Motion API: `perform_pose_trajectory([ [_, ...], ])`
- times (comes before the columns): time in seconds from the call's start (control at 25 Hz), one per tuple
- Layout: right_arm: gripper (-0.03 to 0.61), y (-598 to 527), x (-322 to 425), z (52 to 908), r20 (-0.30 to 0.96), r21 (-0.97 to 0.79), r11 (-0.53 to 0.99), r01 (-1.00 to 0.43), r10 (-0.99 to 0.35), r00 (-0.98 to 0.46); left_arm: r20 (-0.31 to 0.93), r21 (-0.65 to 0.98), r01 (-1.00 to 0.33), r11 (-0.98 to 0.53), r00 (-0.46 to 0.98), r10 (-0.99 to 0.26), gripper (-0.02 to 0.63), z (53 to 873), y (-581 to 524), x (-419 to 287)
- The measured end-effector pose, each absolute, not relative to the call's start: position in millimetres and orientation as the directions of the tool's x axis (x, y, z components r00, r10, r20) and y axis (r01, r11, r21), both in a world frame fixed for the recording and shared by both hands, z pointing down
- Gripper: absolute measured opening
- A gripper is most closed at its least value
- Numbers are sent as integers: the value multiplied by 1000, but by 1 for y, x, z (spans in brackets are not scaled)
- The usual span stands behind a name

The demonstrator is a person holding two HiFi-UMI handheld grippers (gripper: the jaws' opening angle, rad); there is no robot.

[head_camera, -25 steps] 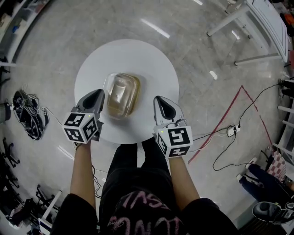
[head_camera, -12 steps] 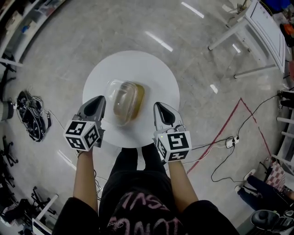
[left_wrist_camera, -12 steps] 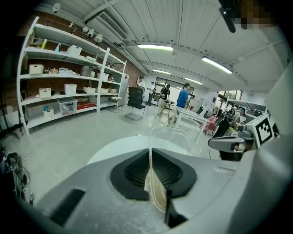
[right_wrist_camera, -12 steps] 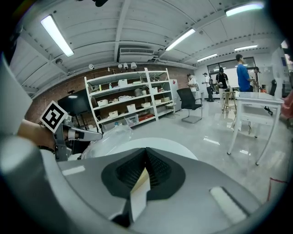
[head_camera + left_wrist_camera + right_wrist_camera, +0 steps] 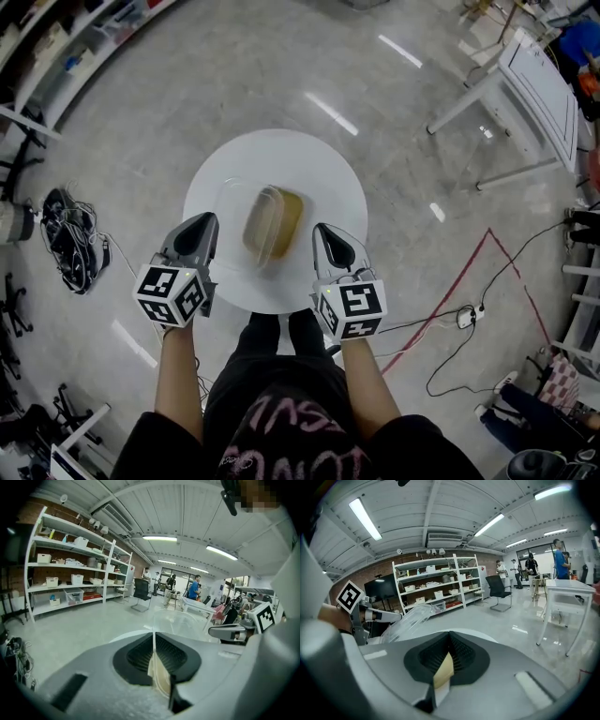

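– where's the clear plastic box [image 5: 270,225]?
– tilted, tan inside, in the middle of the round white surface [image 5: 319,169].
– and the jaws?
– left gripper [image 5: 199,228] and right gripper [image 5: 323,232] flank it, ribbed dark jaws pressed together.

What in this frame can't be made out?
Contents of the clear container: head view, blurred; only a brownish mass shows.
Container's base on the white table: gripper views, hidden behind the left gripper and right gripper.
Labels on the shelf boxes: left gripper view, too small.
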State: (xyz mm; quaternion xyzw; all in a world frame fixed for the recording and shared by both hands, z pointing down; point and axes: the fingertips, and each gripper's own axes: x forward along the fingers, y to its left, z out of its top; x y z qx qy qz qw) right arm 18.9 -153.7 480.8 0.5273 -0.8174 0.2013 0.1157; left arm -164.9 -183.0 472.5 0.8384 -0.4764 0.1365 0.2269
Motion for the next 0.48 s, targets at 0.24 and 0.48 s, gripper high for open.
perform_pose_trajectory([
  [0.24, 11, -159, 16, 464, 374, -196, 390, -900, -818, -436, 408, 242, -871, -427, 491, -770, 15, 449, -176, -169],
  [0.48, 11, -163, 12, 451, 348, -185, 417, -890, -819, -456, 370, 226, -875, -429, 484, -793, 15, 428, -171, -169],
])
